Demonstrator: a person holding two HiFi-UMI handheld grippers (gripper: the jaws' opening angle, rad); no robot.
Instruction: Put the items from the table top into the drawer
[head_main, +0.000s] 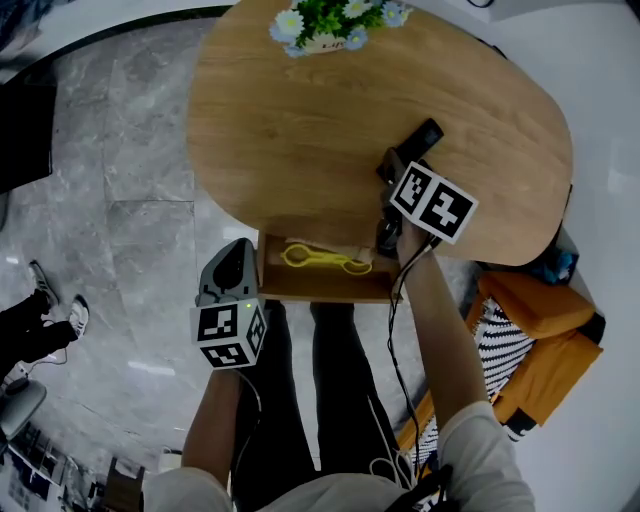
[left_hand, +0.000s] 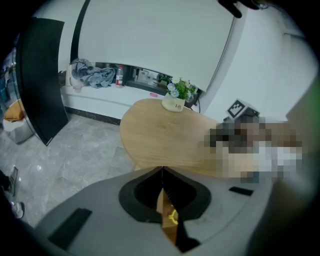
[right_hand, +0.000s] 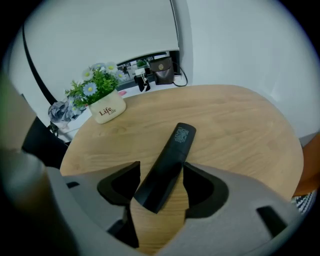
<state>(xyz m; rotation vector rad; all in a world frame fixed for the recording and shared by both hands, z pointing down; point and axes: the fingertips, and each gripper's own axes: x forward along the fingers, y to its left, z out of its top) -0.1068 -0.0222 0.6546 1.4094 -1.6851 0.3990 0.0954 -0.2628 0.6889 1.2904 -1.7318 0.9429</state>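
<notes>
A black remote (head_main: 418, 140) lies slanted on the oval wooden table (head_main: 300, 120), near its front right edge. My right gripper (head_main: 398, 175) stands over it, open. In the right gripper view the remote (right_hand: 167, 167) runs between the wide-set jaws and rests on the wood. Under the table's front edge a wooden drawer (head_main: 320, 290) is pulled out, and a yellow tool (head_main: 325, 260) lies inside it. My left gripper (head_main: 240, 248) hangs left of the drawer, shut with nothing in it. In its own view the left gripper (left_hand: 162, 172) shows the drawer (left_hand: 165, 205) through a gap below the tips.
A potted flower plant (head_main: 335, 25) stands at the table's far edge. An orange seat (head_main: 540, 330) with striped cloth sits right of the drawer. The person's legs are below the drawer. Shoes (head_main: 60, 300) lie on the marble floor at left.
</notes>
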